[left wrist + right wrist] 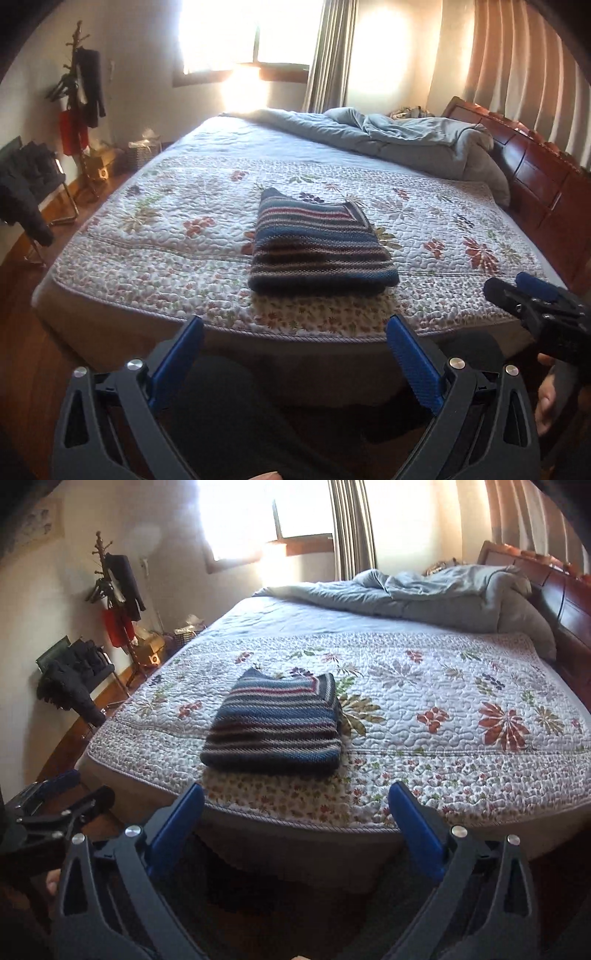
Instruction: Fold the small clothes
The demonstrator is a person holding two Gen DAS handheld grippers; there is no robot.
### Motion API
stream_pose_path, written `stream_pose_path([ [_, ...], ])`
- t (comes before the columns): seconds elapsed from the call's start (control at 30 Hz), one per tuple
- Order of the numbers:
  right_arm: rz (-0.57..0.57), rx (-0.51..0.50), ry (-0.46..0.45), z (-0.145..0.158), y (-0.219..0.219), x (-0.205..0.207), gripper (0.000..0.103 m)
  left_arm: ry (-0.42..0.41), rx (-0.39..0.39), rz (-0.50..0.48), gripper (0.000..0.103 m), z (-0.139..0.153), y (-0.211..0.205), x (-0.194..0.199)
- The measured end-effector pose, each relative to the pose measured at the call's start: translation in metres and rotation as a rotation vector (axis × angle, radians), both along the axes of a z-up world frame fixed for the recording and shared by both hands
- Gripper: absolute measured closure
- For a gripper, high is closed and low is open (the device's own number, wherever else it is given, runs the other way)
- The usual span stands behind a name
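Both of our grippers are wide apart and hold nothing. We see our left gripper from its own camera, with two blue pads spread far from each other. Our right gripper looks the same in its own camera, blue pads apart, with only air between them. Each gripper also peeks into the other camera's corner, and we can see a bit of a hand on the right one.

Both grippers hang in front of the near edge of the bed, not touching it. They point down at a slant toward the bed top.

On the bed lies a flowered quilt. The striped sweater sits on the quilt, near the front edge. It is folded into a neat, thick square with blue, red and grey stripes. It is well apart from both grippers.

Farther back a grey blanket is bunched up by the wooden headboard. On the left we see a coat rack and a chair with dark clothes on it. Bright light comes in through the window, next to long curtains.
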State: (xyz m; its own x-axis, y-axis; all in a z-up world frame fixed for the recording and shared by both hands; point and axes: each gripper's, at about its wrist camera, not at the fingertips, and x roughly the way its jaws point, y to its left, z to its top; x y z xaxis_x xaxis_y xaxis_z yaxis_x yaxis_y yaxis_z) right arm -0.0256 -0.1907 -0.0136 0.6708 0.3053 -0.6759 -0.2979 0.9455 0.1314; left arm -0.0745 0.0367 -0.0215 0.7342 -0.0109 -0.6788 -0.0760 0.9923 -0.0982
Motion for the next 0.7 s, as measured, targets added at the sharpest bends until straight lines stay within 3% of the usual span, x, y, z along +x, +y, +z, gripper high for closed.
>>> stream_pose_path([
  [0.43, 0.020, -0.028, -0.002, -0.005, 0.011, -0.001, 0.004, 0.017, -0.020, 0.031, 0.004, -0.007, 0.003, 0.003],
  [0.6, 0.024, -0.027, -0.011, -0.007, 0.013, 0.000, 0.004, 0.008, -0.066, 0.036, 0.004, -0.009, 0.010, 0.004],
  [0.7, 0.024, -0.021, -0.002, -0.010, 0.012, 0.002, 0.004, 0.006, -0.046, 0.044, 0.004, -0.009, 0.008, 0.006],
])
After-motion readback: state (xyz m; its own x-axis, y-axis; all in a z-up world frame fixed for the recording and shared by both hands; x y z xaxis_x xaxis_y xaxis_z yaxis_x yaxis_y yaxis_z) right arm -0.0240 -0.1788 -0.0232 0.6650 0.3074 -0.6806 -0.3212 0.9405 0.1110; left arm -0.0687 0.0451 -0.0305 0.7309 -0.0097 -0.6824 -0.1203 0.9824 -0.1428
